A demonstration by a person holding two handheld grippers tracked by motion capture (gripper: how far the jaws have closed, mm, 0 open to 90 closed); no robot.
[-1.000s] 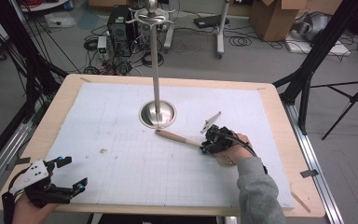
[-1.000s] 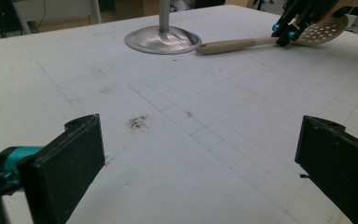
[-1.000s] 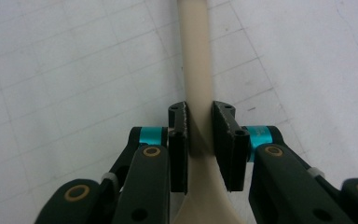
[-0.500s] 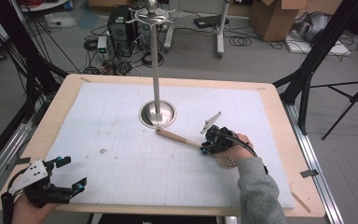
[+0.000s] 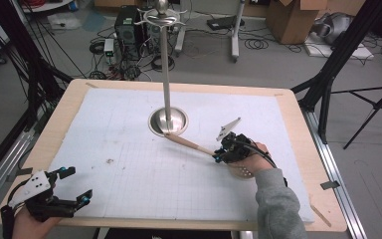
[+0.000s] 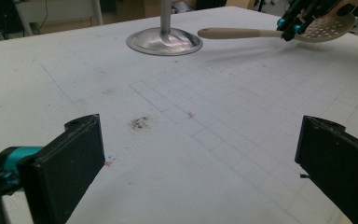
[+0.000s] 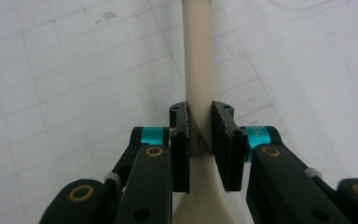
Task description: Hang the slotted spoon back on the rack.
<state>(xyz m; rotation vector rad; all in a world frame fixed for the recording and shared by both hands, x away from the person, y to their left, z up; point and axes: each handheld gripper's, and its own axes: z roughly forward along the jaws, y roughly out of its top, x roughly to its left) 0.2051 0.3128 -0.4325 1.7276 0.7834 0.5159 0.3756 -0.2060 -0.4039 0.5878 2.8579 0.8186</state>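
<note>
Held thing: a beige plastic slotted spoon (image 5: 199,148) with a long straight handle lies low over the right half of the tabletop (image 5: 129,164); its handle tip reaches the domed base of the stand, though whether it touches cannot be told.
Right claw (image 7: 200,122): clenched on the spoon's handle just above the perforated bowl, one toothed pad on each side.
Left claw (image 6: 191,154): released, jaws wide apart with nothing between them, resting near the tabletop's near-left corner, well apart from the spoon.
Stand: a tall polished metal pole (image 5: 165,74) on a round domed base, hooks at its top, in the middle of the far half.
Risk, pivoting: the grip sits near the bowl end, so the long handle may swing or slip in the pads when lifted.
Risk, collision: the handle tip, so near the base, could knock or scrape the stand if the spoon is swept sideways.
Risk, hanging: the hooks are high and small; a tilted spoon could miss and fall.
Edges: the right claw is nearer the tabletop's right edge than its near one.
Open room: the white gridded mat lies bare between the two claws.
</note>
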